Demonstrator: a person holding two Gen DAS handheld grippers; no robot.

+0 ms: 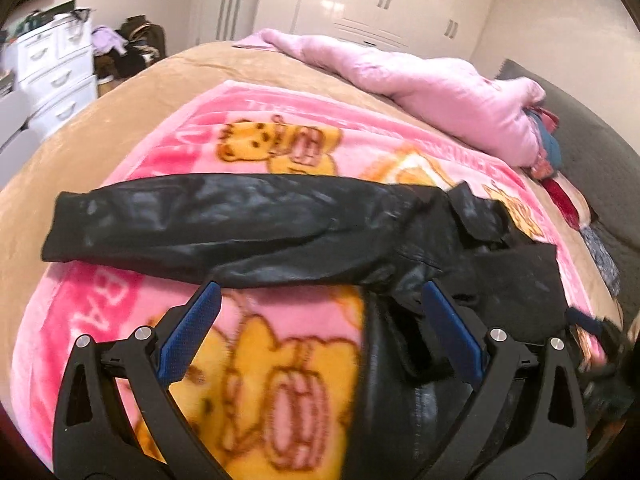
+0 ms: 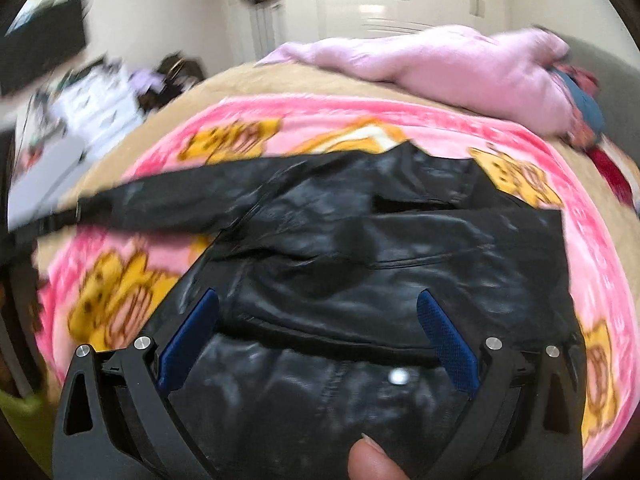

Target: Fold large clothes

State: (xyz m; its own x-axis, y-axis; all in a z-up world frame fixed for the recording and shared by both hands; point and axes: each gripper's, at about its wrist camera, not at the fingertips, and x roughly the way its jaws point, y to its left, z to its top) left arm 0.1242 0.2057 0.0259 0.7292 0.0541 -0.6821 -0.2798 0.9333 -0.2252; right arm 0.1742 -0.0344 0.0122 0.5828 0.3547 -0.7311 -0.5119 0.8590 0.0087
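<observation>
A black leather jacket (image 1: 248, 224) lies on a pink cartoon-bear blanket (image 1: 280, 380) on the bed, one sleeve stretched out to the left. My left gripper (image 1: 320, 292) is open and empty, just short of the sleeve's near edge, with the jacket body under its right finger. In the right wrist view the jacket (image 2: 400, 248) fills the middle. My right gripper (image 2: 318, 300) is open and empty, hovering over the jacket body. A fingertip (image 2: 372, 460) shows at the bottom edge.
A pink quilt (image 1: 420, 84) is heaped at the far side of the bed, with coloured clothes (image 1: 548, 148) beside it. The tan bedspread (image 1: 80, 152) rings the blanket. White drawers (image 1: 52, 76) and clutter stand at the left, wardrobes (image 1: 380, 4) behind.
</observation>
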